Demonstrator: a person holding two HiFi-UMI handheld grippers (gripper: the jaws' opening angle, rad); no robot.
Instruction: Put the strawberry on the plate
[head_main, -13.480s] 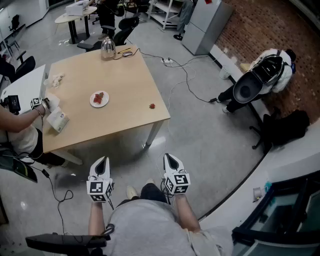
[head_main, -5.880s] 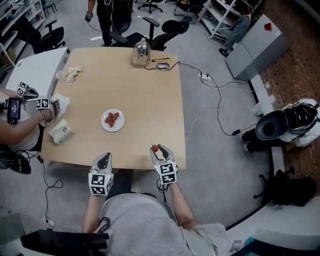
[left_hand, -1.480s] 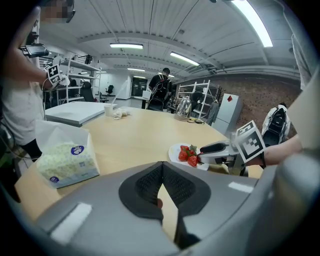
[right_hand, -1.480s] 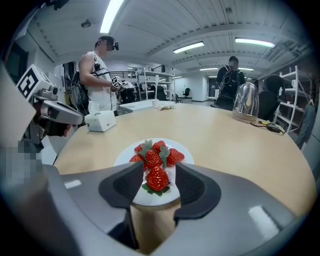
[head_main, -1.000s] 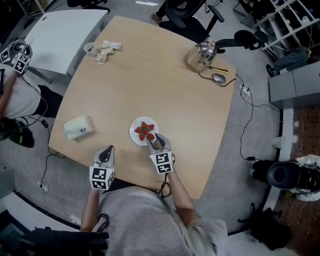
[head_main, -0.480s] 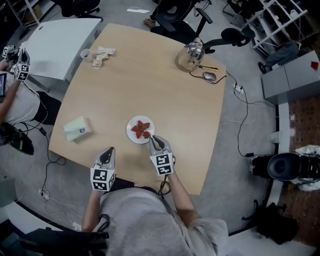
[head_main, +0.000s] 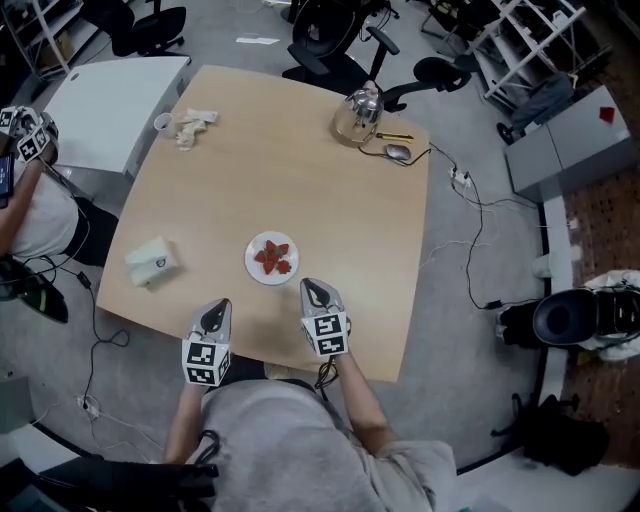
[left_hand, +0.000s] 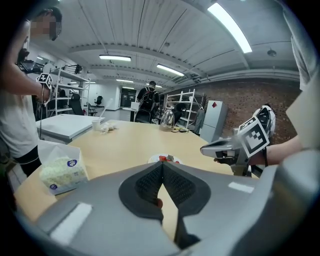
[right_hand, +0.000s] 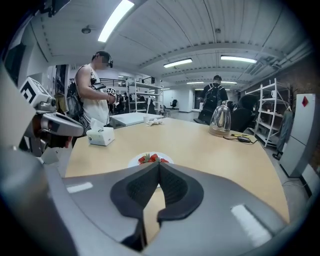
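A white plate (head_main: 256, 270) lies on the wooden table (head_main: 330, 220) near its front edge, with several red strawberries (head_main: 272, 258) on it. My right gripper (head_main: 313, 287) is just right of and nearer than the plate, shut with nothing between its pads. My left gripper (head_main: 214, 306) hangs over the table's front edge, left of the plate, also shut. In the right gripper view the strawberries (right_hand: 151, 159) show just past the shut gripper (right_hand: 159, 164). The left gripper view shows the plate (left_hand: 154, 159) beyond its shut gripper (left_hand: 162, 164), with the right gripper (left_hand: 223, 147) to its right.
A tissue pack (head_main: 150, 262) lies at the table's left. A glass kettle (head_main: 357, 115), a mouse (head_main: 398, 152) and a cable are at the far right corner; crumpled paper (head_main: 187, 127) at the far left. A person (head_main: 25, 200) stands left by a white table (head_main: 100, 95).
My right gripper has drawn back from the plate toward the table's front edge and its jaws have shut empty. A strawberry stays on the plate. The left gripper has barely moved.
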